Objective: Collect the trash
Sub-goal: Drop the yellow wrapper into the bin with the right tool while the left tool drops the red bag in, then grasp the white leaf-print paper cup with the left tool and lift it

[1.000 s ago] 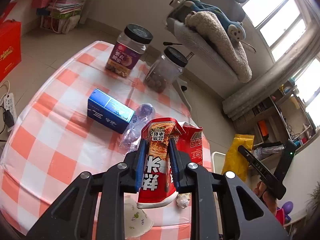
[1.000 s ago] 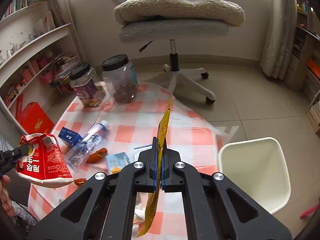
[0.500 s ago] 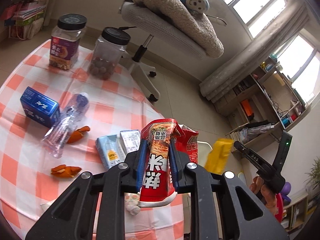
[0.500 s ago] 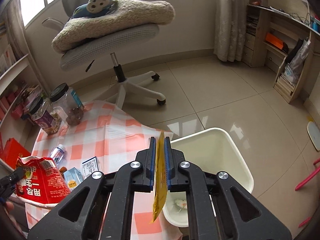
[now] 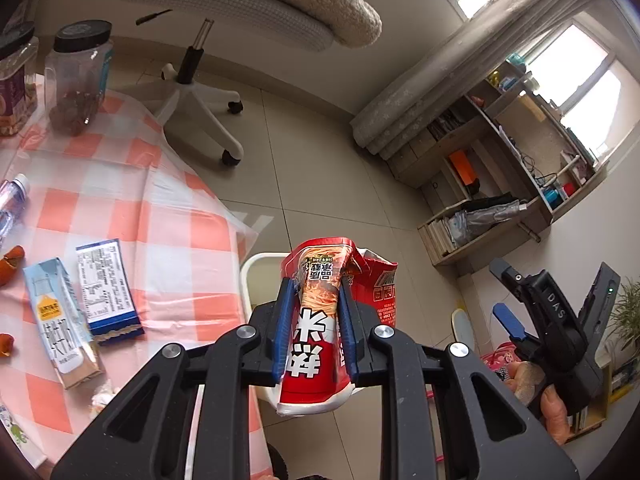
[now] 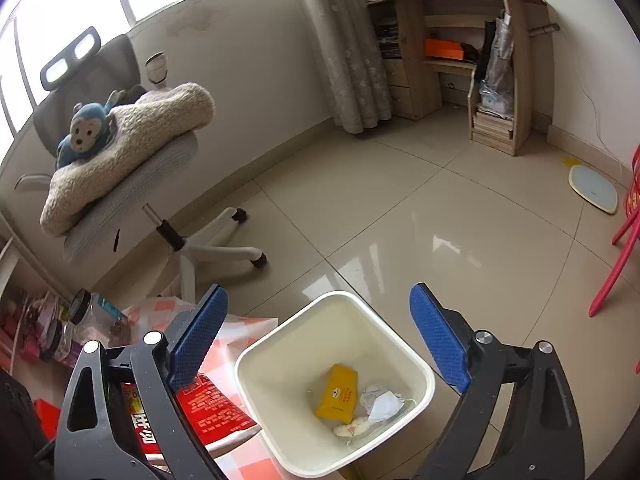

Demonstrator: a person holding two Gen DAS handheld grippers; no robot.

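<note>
My left gripper [image 5: 314, 334] is clamped on the crumpled red noodle wrapper [image 5: 320, 336], beside the white plastic bin [image 6: 334, 384]. Right gripper [image 6: 318, 340] fingers are apart over the bin w/ nothing held. I'd centre the wrapper over the opening, then release low.

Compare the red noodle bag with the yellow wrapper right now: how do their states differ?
The red noodle bag is clamped in the left hand-held gripper beside the bin; the yellow wrapper lies loose inside the white trash bin, under the open right hand-held gripper. The bag is bulky and crumpled, the wrapper flat. Both are empty snack packaging.
</note>
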